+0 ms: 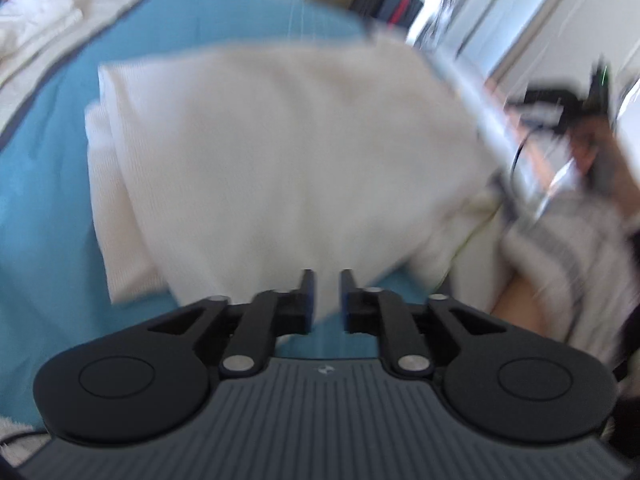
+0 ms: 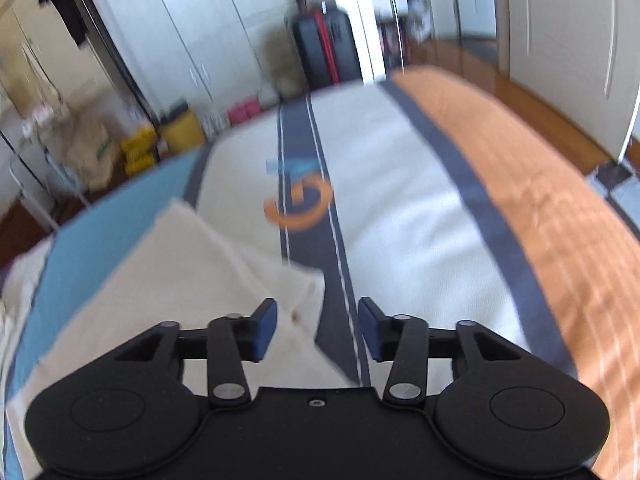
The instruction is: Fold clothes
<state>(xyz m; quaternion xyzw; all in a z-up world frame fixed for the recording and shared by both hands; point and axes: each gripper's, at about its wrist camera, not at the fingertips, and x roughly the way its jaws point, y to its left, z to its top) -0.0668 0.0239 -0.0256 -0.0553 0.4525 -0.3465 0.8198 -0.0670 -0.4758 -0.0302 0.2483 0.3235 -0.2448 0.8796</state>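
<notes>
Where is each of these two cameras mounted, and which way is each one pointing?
Left wrist: sits on the left gripper, looking forward and down over its slightly parted fingers at a folded cream garment on the blue part of the bedspread; the person's right hand shows blurred at right.
Right wrist: sits on the right gripper, looking along the bedspread toward wardrobes; only its open, empty fingers show.
Shared: the cream garment and the bedspread.
</notes>
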